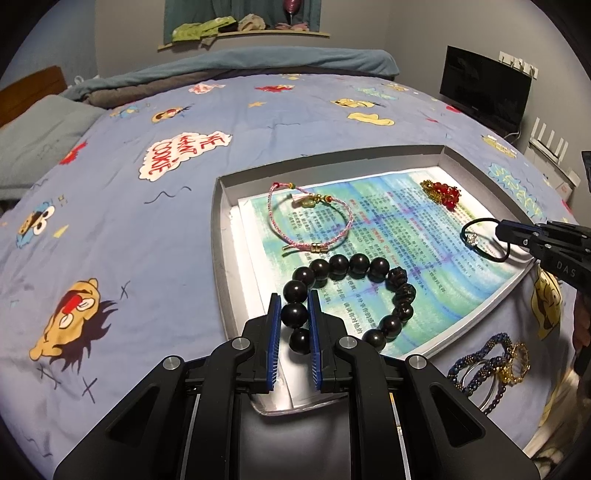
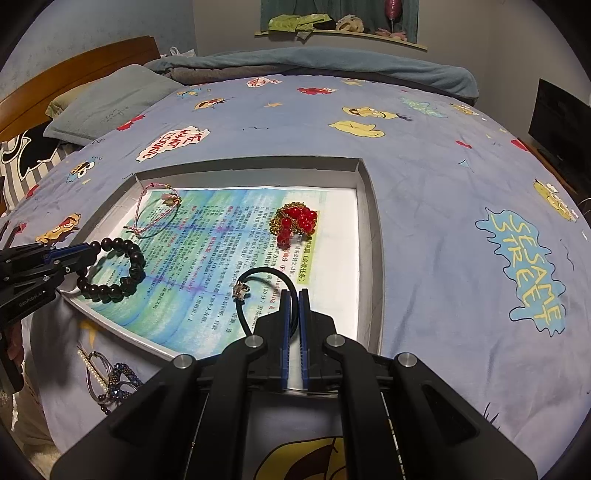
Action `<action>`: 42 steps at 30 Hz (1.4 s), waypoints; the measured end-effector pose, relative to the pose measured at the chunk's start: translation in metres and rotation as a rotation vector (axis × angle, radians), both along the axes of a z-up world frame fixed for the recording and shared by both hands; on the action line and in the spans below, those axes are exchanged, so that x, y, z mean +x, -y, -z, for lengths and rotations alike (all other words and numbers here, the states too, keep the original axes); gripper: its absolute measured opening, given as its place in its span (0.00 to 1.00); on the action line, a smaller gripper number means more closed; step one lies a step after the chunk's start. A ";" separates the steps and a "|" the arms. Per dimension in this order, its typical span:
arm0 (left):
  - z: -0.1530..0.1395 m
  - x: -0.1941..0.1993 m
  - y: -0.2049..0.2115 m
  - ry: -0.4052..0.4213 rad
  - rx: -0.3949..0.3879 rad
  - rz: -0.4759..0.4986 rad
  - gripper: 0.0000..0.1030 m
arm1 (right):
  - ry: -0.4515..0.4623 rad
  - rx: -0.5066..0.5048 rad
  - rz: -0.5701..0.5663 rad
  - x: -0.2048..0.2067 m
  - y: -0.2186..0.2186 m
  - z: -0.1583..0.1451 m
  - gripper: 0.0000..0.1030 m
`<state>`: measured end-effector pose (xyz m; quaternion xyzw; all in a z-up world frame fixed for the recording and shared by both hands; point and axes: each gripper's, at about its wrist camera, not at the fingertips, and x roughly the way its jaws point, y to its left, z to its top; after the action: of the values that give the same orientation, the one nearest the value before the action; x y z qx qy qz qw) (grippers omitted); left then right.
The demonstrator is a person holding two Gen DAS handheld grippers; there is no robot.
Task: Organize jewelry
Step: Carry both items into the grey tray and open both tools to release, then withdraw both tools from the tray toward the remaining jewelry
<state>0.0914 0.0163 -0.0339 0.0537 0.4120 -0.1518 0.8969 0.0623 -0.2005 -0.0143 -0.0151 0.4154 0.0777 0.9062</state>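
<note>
a: left tool?
b: low over the near left corner of the grey tray, pointing forward. its blue pads are clamped on one bead of the dark bead bracelet; the rest of the loop lies on the printed sheet in the tray.

a: right tool?
b: also low, at the tray's near edge, pointing forward. jaws narrow, pinching the black cord bracelet; its small silver charm sits left of the fingertips, on the sheet.

a: other pieces in the tray?
b: pink braided bracelet at the far left, red bead cluster with gold chain at the far right. both lie apart from the tools.

a: outside the tray?
b: a heap of blue and gold bangles on the bed, just beside the near side of the tray.

a: surface and room?
b: tray rests on a bed with a blue cartoon-print sheet. grey pillow and wooden headboard far left, rolled teal blanket along the far side, dark monitor far right, wall shelf with clutter.
</note>
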 end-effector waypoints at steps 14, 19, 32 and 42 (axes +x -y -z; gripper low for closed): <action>-0.002 -0.002 -0.005 0.005 -0.009 -0.012 0.18 | 0.032 0.045 -0.003 -0.007 0.003 -0.011 0.21; -0.009 -0.006 -0.009 0.024 -0.018 -0.024 0.28 | 0.057 0.054 0.002 -0.012 0.004 -0.018 0.34; -0.029 -0.020 -0.015 0.093 -0.031 -0.059 0.67 | 0.102 0.075 0.034 -0.025 0.011 -0.033 0.72; -0.047 -0.031 -0.022 0.159 -0.053 -0.089 0.81 | 0.146 0.102 0.054 -0.036 0.015 -0.047 0.95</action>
<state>0.0606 0.0386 0.0135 0.0237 0.3375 -0.1180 0.9336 0.0263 -0.2153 0.0330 0.0367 0.3440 0.0729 0.9354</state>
